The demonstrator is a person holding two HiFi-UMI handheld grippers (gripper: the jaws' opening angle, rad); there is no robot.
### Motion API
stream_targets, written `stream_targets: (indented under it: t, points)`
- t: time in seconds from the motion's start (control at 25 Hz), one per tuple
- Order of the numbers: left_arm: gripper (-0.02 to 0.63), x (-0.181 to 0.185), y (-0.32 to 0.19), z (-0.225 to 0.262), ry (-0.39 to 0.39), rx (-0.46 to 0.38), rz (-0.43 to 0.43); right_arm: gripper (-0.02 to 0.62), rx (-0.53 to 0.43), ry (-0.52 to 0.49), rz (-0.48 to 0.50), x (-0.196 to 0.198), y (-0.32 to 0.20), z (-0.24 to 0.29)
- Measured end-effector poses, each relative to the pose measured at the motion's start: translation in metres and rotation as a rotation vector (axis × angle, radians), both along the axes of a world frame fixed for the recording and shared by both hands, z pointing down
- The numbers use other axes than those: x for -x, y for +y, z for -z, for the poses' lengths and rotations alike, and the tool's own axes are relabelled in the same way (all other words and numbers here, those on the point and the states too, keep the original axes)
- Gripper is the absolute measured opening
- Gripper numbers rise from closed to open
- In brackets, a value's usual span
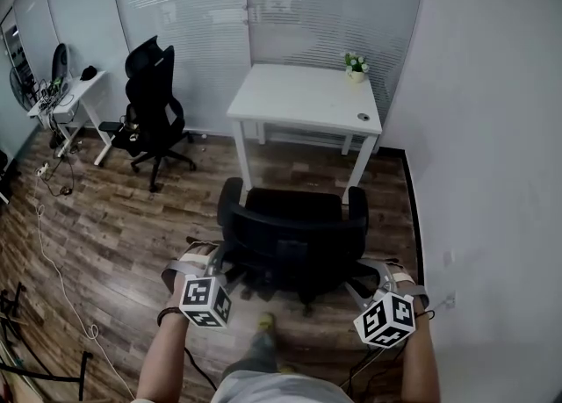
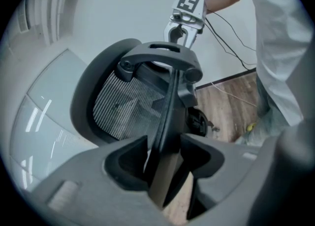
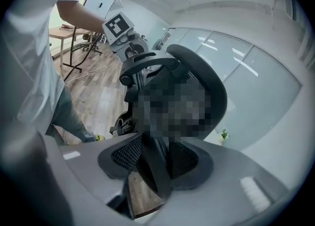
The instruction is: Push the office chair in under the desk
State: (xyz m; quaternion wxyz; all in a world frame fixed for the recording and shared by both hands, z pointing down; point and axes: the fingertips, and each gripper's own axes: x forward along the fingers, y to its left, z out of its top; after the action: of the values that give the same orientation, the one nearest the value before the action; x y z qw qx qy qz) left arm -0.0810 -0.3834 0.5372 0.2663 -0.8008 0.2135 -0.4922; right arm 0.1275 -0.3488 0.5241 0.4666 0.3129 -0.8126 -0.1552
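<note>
**Bracing both grippers at the office chair's backrest**

Facing the back of a black office chair (image 1: 294,234) standing on the wooden floor (image 1: 114,226) just in front of the white desk (image 1: 303,98), seat turned toward the desk and not yet under the tabletop.

Reaching forward and down with both forearms, roughly parallel, one to each side of the backrest (image 2: 123,104). Setting the left gripper (image 1: 211,262) at the backrest's left edge and the right gripper (image 1: 373,274) at its right edge, marker cubes turned up toward the head camera.

Straddling the thin frame bar of the mesh backrest with the left gripper's jaws, spread wide, leaving a gap on either side of the bar. Doing the same on the other side: spreading the right gripper's jaws around the backrest's edge, with mesh and floor showing through the gaps, not pinching it.

Looking past the chair: a potted plant (image 1: 356,66) sitting at the desk's far right corner. A second black chair (image 1: 151,103) standing well apart to the left, in front of the blinds (image 1: 184,15). A cable (image 1: 53,261) trailing across the floor on the left.
</note>
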Motion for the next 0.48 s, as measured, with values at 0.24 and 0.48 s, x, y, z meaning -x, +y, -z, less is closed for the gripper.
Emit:
stream_targets:
  t: [0.24,0.48]
  points:
    - [0.206,0.0,-0.059,0.003,0.002,0.013,-0.018,0.17,0.005,0.002,-0.037,0.001,-0.055,0.003]
    - [0.202,-0.007,-0.123,0.005,0.01,0.001,-0.042,0.178,0.016,-0.001,-0.081,-0.006,-0.12,0.004]
